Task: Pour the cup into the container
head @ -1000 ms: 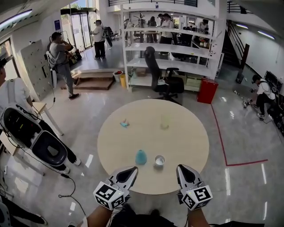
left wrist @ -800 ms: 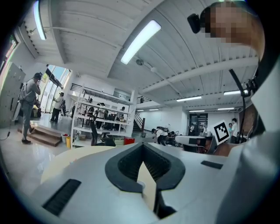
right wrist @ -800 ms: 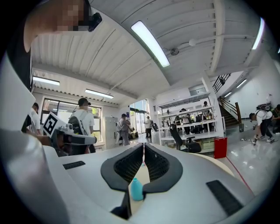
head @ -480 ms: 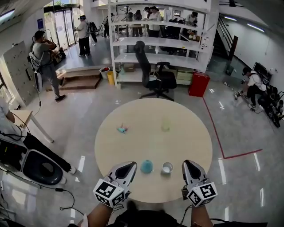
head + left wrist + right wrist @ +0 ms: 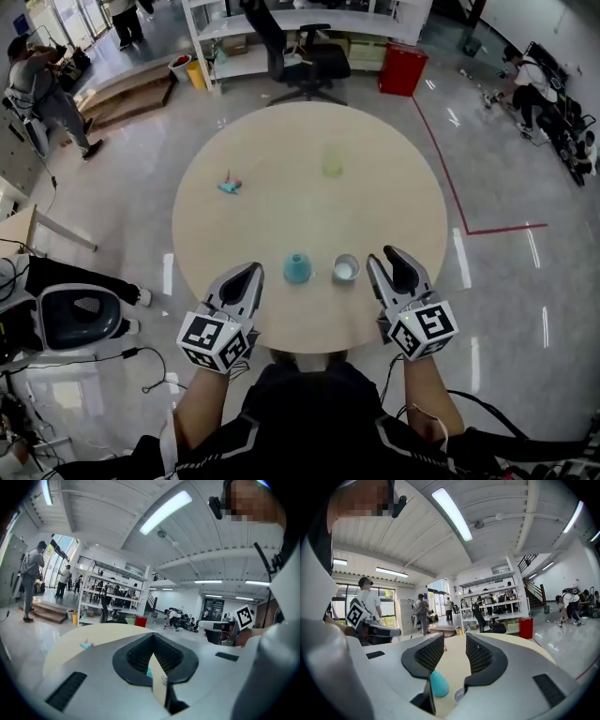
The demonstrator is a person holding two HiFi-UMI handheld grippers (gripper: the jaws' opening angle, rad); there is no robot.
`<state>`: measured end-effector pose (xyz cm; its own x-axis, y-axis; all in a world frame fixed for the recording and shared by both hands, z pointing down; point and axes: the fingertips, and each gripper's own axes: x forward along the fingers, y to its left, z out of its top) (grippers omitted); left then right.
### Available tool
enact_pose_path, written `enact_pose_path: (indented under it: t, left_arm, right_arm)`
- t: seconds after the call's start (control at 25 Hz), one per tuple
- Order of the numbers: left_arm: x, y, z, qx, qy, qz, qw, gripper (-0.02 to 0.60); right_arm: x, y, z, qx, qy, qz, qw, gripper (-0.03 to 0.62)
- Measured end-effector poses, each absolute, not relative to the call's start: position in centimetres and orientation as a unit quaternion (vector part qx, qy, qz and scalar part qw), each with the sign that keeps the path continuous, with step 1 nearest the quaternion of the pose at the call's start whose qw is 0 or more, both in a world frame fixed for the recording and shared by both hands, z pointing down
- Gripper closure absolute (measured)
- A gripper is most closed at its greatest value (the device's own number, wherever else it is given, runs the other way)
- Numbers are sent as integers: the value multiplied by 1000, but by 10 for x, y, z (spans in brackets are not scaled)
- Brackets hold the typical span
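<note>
A teal cup (image 5: 297,268) stands on the round table (image 5: 272,141) near its front edge, with a small white container (image 5: 346,268) just to its right. My left gripper (image 5: 251,272) hovers left of the cup, jaws together and empty. My right gripper (image 5: 392,255) hovers right of the container, and its jaws are opening with nothing between them. In the right gripper view the cup (image 5: 438,684) and container (image 5: 459,695) show low in the gap of that gripper (image 5: 454,644). The left gripper view shows that gripper (image 5: 152,656) with only a sliver of cup (image 5: 148,672).
A pale yellow-green cup (image 5: 332,161) and a small teal and pink object (image 5: 229,185) sit farther back on the table. Beyond it are an office chair (image 5: 300,56), a red bin (image 5: 401,70) and shelving. A dark stroller-like seat (image 5: 80,314) stands at left. People stand around.
The head view has tilted down and moved nearer the table. Both grippers have come forward to flank the cup and container. The right jaws have parted.
</note>
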<state>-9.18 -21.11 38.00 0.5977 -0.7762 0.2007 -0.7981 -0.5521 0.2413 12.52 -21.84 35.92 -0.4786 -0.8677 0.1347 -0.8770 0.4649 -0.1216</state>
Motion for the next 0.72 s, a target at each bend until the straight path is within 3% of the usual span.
enact_pose_path:
  t: [0.32,0.72]
  left_arm:
    - [-87,-224,467,849,-471,89,221,583]
    - [-74,-234,547,831,-465,133,276,583]
  right_arm:
    - [132,-234,454,485,-859,141,90,348]
    - [130,-226,577,456,-851,204,164,272]
